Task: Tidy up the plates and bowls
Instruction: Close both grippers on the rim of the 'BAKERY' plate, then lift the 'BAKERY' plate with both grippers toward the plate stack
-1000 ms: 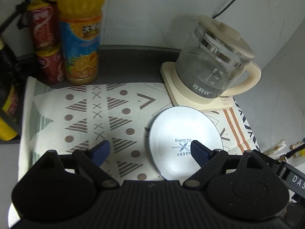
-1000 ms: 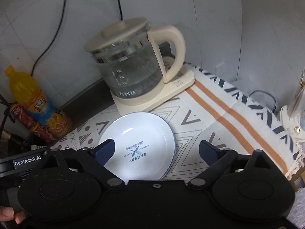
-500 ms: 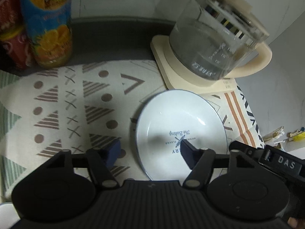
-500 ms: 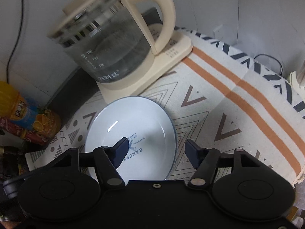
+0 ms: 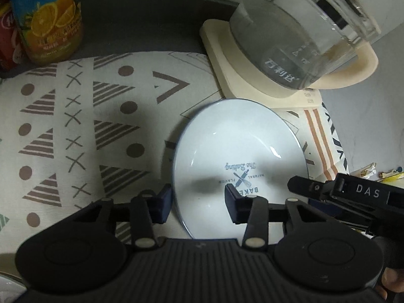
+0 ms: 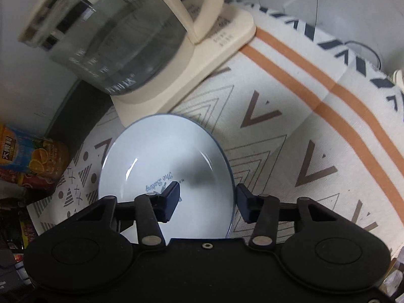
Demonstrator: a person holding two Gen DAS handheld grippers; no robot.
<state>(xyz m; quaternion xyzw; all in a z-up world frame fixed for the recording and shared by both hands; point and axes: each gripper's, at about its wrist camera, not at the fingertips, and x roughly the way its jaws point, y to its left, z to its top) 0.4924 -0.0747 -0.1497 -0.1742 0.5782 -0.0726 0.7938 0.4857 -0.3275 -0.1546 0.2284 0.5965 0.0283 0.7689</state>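
White plate with blue rim and "BAKERY" print lies flat on patterned cloth, just in front of cream base of glass kettle

Left gripper over plate's left edge: one finger outside rim on cloth, other finger over plate's inside; jaws closing, rim between them, pads not pressing yet

Right gripper over plate's right edge, same way: rim between fingers, jaws closing, no grip yet

Orange juice bottle and red can stand at back left, well apart from plate
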